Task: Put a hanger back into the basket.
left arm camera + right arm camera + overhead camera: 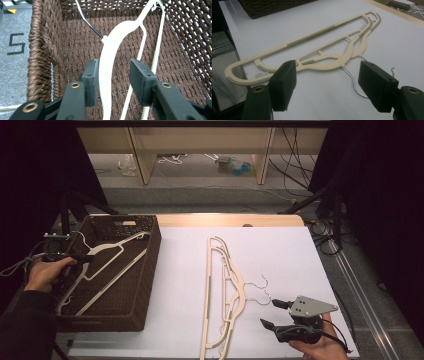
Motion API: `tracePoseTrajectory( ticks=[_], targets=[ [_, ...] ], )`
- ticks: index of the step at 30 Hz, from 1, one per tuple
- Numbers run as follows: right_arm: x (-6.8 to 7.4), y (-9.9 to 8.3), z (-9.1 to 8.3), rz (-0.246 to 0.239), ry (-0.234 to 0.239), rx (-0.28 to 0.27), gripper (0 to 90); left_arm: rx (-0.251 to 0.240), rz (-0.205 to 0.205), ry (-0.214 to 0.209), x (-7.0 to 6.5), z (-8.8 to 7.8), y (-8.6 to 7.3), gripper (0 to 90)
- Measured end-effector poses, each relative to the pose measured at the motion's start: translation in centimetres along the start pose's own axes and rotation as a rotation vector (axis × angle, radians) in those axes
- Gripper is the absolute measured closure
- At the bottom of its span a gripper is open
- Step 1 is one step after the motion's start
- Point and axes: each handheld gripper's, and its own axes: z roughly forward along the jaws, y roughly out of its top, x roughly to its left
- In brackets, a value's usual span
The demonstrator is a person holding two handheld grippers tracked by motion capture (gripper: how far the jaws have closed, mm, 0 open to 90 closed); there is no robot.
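Observation:
A cream hanger (107, 265) lies slanted inside the brown wicker basket (150, 265) at the left of the table. My left gripper (82, 258) reaches over the basket's left rim. In the left gripper view that hanger (112, 47) runs between the parted jaws of my left gripper (113, 72), close against the left pad (91, 80) and apart from the right one. Two more cream hangers (225, 290) lie stacked on the white table top. My right gripper (272, 313) rests open just right of their wire hooks. In the right gripper view these hangers (324, 50) lie beyond my right gripper (327, 82), with nothing between its jaws.
The white sheet (280, 255) covers the table, with a wooden strip (225, 220) along its far edge. Beyond it are shelf legs and loose cables on the floor (200, 165). Dark stands rise at both sides.

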Motion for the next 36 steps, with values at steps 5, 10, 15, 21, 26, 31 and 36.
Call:
tracePoseTrajectory(
  ticks=[5, 10, 15, 21, 26, 31, 36],
  targets=[
    [0.0, 0.0, 0.1, 0.007, -0.006, 0.001, 31.6, -0.090, 0.018, -0.010, -2.0, -2.3, 0.4, 42.1],
    [0.1, -0.1, 0.3, 0.013, -0.007, 0.003, 29.8, -0.194, 0.036, -0.090, -5.9, -4.8, 0.4, 35.0],
    [0.1, -0.2, 0.4, 0.032, -0.015, 0.018, 27.9, -0.256, 0.132, -0.198, -10.8, -6.8, -0.4, 32.5],
    [0.2, -0.4, 0.9, 0.074, -0.034, 0.035, 24.6, -0.301, 0.221, -0.342, -16.8, -7.8, -1.8, 28.8],
    [0.7, -0.5, 1.5, 0.127, -0.051, 0.058, 22.7, -0.277, 0.282, -0.406, -21.1, -7.1, -3.8, 27.7],
    [1.6, -0.6, 2.6, 0.142, -0.052, 0.106, 22.1, -0.245, 0.353, -0.456, -24.0, -5.6, -5.7, 27.1],
    [2.0, -0.4, 3.1, 0.140, -0.041, 0.105, 22.2, -0.204, 0.370, -0.492, -26.0, -3.8, -7.7, 27.0]
  ],
)
